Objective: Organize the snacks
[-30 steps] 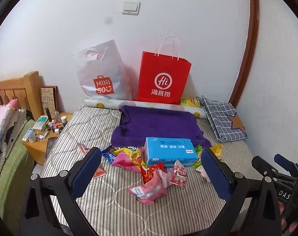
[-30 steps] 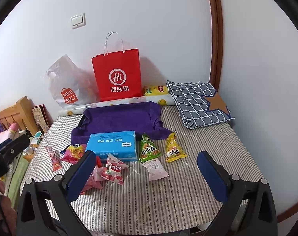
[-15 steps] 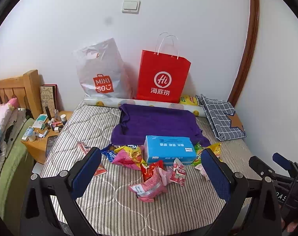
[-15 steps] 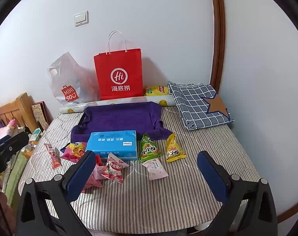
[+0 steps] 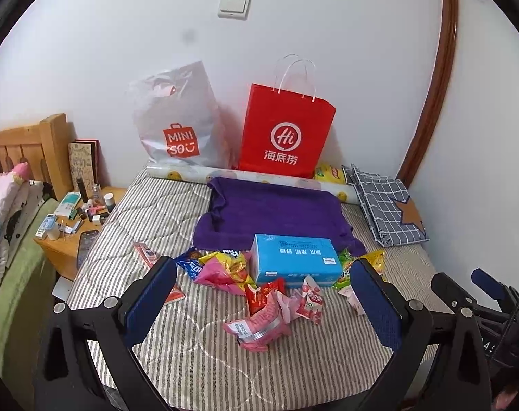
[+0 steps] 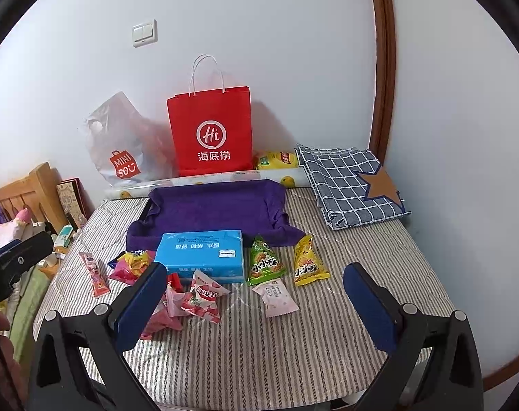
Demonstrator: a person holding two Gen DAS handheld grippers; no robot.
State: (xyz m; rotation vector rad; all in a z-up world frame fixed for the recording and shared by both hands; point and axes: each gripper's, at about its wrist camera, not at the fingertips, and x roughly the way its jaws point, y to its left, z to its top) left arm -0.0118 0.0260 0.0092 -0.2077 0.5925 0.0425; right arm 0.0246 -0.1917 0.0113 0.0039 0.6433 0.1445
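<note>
With both the left gripper (image 5: 263, 303) and the right gripper (image 6: 256, 299) spread wide and empty above the striped mattress (image 6: 293, 352), it seems best to lower one slowly onto a single snack packet (image 6: 275, 297), lying apart from the heap beside the blue box (image 6: 201, 255).

A bed with a striped mattress (image 6: 266, 349) carries everything. A purple towel (image 6: 215, 209) lies spread across its middle, and a blue tissue box (image 6: 201, 251) sits at the towel's near edge. Snack packets are scattered around the box: a green packet (image 6: 264, 262), a yellow packet (image 6: 307, 262), pink packets (image 5: 259, 325). A checked cloth (image 6: 348, 185) lies folded at the far right corner.
</note>
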